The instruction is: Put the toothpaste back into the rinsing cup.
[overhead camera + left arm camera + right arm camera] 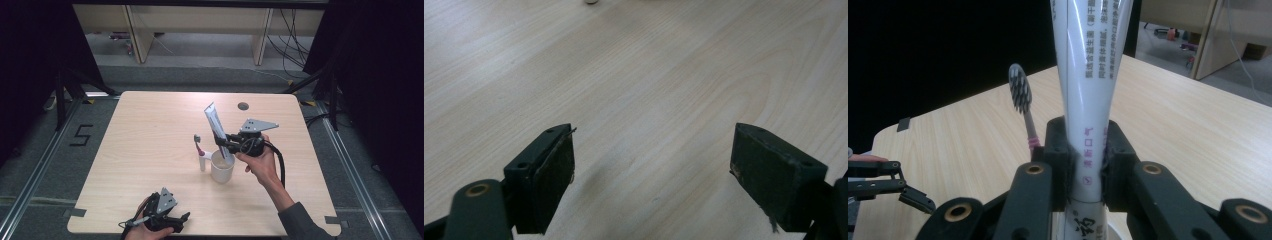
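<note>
your right gripper [223,141] clamps the toothpaste tube [215,126] over the mug [222,167], center frame; your left gripper [182,218], bottom, gapes wide, holding nothing.

**Black two-jaw tools, grey plates, one grey sleeve**

Two black hand-held tools are seen near the front edge of the worktop. The left tool [186,216] is topped by a grey three-cornered plate pierced with small holes, and a thin cable is trailed from its rear. Its jaws are faced with flat, dark rectangular pads, scuffed and frayed at the edges, and a brass-coloured rivet is set in the linkage. The right tool [220,141] is fitted with a like grey plate and a thick black cable. Brass-ringed pivots are shown on its black arms. A grey sleeve [305,221] is worn on the right forearm.
</note>
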